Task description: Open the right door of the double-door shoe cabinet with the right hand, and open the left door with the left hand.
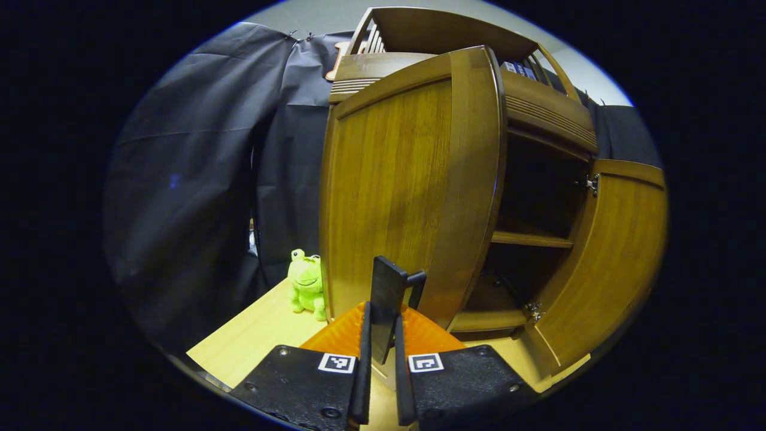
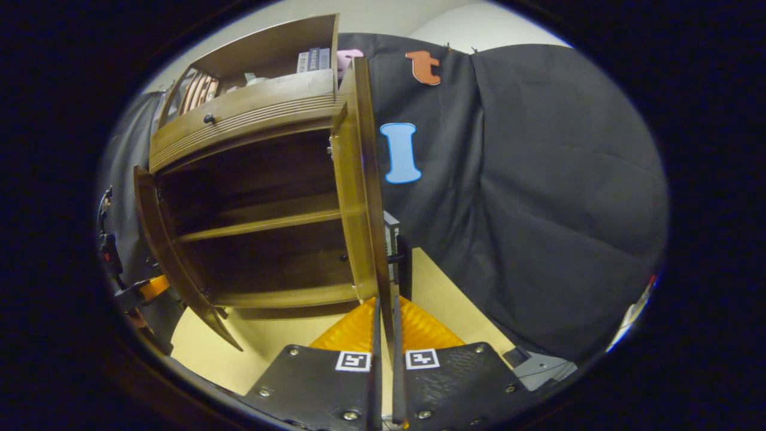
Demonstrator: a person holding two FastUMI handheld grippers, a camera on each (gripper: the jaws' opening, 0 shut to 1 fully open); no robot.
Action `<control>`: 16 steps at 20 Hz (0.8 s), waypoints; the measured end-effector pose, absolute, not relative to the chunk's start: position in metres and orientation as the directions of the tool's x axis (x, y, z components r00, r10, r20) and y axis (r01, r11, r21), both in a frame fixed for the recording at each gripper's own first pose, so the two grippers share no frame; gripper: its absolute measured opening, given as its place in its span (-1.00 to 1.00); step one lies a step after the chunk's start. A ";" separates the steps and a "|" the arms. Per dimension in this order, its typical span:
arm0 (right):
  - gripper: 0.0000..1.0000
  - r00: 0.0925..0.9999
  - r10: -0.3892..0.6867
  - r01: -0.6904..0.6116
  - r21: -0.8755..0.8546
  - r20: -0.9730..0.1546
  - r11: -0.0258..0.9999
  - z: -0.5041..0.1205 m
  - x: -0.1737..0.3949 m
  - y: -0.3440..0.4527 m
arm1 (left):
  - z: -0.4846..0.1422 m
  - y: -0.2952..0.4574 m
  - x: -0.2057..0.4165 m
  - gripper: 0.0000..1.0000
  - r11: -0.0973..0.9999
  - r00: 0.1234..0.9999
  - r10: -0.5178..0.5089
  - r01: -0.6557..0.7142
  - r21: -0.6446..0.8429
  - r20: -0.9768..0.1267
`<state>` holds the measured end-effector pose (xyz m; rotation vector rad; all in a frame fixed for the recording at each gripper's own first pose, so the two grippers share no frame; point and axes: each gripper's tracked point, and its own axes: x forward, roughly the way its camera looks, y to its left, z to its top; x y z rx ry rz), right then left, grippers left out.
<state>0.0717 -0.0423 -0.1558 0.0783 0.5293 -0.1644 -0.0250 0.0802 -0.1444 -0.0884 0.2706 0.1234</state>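
My left gripper has its jaws nearly together, fingers standing just before the free edge of the left door; I cannot tell whether they pinch anything. My right gripper is likewise narrowed, its fingers flanking the thin free edge of the right door, and it looks clamped on a handle there, though I can't be sure.

Beyond my fingers both doors stand swung out from the cabinet, which sits on a pale tabletop. Each door is upright, long axis vertical, free edge pointing out towards me, hinged at the cabinet's outer sides. Between them the dark inside shows, with a shelf running level across.

I judge the task nearly done: both doors are open, and what is left is at most a wider swing and letting go.

A green toy frog sits beside the cabinet's left side
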 end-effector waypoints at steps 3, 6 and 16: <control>-0.86 0.849 -0.107 0.148 0.039 -0.517 0.988 -0.161 0.075 -0.031 | -0.144 0.090 -0.032 -0.74 0.985 0.953 0.129 -0.155 -0.077 -0.273; -0.85 0.848 -0.078 0.122 0.049 -0.525 0.991 -0.164 0.078 -0.019 | -0.143 0.100 -0.039 -0.70 0.982 0.950 0.152 -0.176 -0.065 -0.271; -0.86 0.838 -0.021 0.068 0.065 -0.545 0.996 -0.173 0.079 0.003 | -0.139 0.135 -0.059 -0.84 0.977 0.946 0.190 -0.209 -0.049 -0.262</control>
